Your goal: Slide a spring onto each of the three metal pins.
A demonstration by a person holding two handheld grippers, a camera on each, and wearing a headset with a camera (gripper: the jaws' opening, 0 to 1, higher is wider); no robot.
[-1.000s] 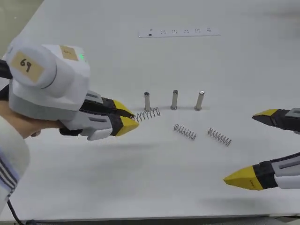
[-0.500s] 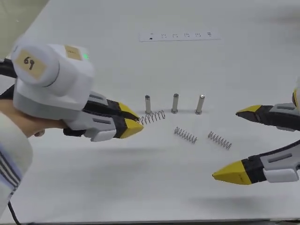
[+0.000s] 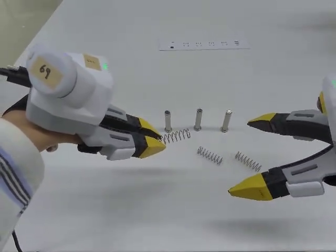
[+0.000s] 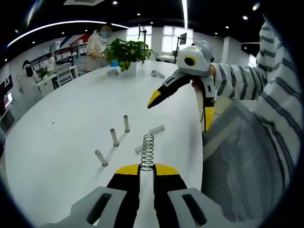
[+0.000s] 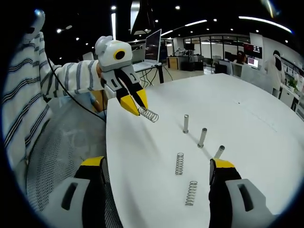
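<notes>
Quickly: left gripper (image 3: 156,142) has its jaws pressed onto one end of a spring (image 3: 176,136). The rest of the coil sticks straight out past the yellow tips, off the table (image 3: 157,210). In the left gripper view the same spring (image 4: 148,151) rises from between the tips, pinched at its lower end. Its free end points toward the first of three pins (image 3: 198,119); it's near that pin, and I can't tell if it touches. The pins stand upright in a row mid-table, parallel to the near edge, all bare. Two loose springs (image 3: 210,155) lie flat on the near-edge side of the row, one below the middle pin and the other below the last pin, apart from each other. Right gripper (image 3: 240,156) hangs above the table on the right side with its jaws spread wide, nothing between them, tips aimed at the pins. A white strip (image 3: 203,44) lies toward the far edge.
</notes>
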